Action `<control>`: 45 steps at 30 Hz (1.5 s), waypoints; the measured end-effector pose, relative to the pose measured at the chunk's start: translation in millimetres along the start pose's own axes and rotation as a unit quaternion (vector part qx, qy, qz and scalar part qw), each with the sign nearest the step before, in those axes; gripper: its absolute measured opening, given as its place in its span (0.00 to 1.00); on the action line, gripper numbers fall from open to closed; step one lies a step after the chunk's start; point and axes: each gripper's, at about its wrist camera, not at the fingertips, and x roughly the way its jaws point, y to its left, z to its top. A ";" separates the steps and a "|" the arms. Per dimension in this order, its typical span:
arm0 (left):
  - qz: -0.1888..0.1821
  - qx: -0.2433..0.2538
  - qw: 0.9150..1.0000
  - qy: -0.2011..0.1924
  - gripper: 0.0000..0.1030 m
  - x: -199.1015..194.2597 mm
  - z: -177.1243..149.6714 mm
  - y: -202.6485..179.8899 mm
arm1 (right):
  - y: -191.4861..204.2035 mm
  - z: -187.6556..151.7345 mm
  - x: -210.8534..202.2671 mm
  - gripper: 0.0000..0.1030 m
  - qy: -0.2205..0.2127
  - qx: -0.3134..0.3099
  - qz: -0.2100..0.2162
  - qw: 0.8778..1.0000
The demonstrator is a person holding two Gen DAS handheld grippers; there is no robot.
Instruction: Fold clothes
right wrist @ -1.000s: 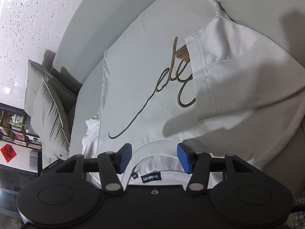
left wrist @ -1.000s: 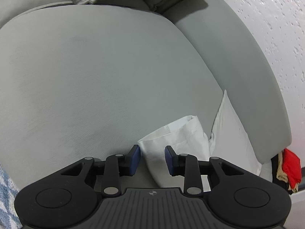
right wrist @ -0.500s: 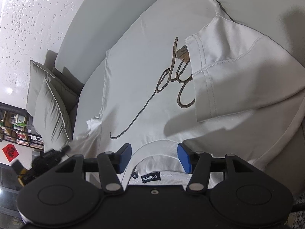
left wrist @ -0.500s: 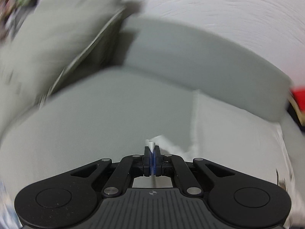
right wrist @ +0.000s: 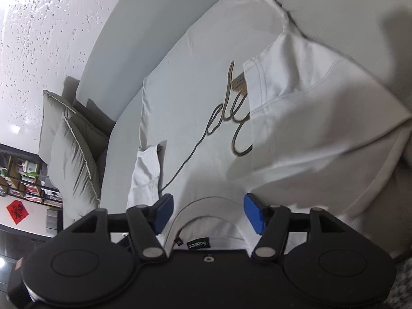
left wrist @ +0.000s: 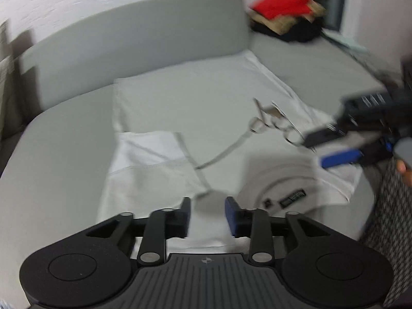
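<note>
A white T-shirt [left wrist: 195, 103] with a brown script print lies flat on the grey sofa seat, also in the right wrist view [right wrist: 195, 108]. Both sleeves are folded in over the front: the left sleeve [left wrist: 152, 164] and the right sleeve [right wrist: 316, 118]. My left gripper [left wrist: 208, 212] is open and empty just above the shirt near the left sleeve. My right gripper [right wrist: 206, 212] is open and empty over the collar [right wrist: 206, 221]; it also shows in the left wrist view [left wrist: 342, 154].
The grey sofa backrest [left wrist: 134, 43] curves behind the shirt. Grey cushions [right wrist: 69, 144] lean at the sofa's left end. A pile of red, tan and black clothes [left wrist: 285, 13] sits at the far right. A bookshelf [right wrist: 20, 182] stands beyond.
My left gripper shut on the left sleeve, carried it over the shirt front, and has now opened and let it go. The right gripper has stayed open over the collar.
</note>
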 end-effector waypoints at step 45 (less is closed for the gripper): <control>0.086 -0.107 0.987 0.077 0.11 14.6 -3.9 96.9 | -22.2 26.4 -57.3 0.39 -0.078 -0.075 -0.120 0.987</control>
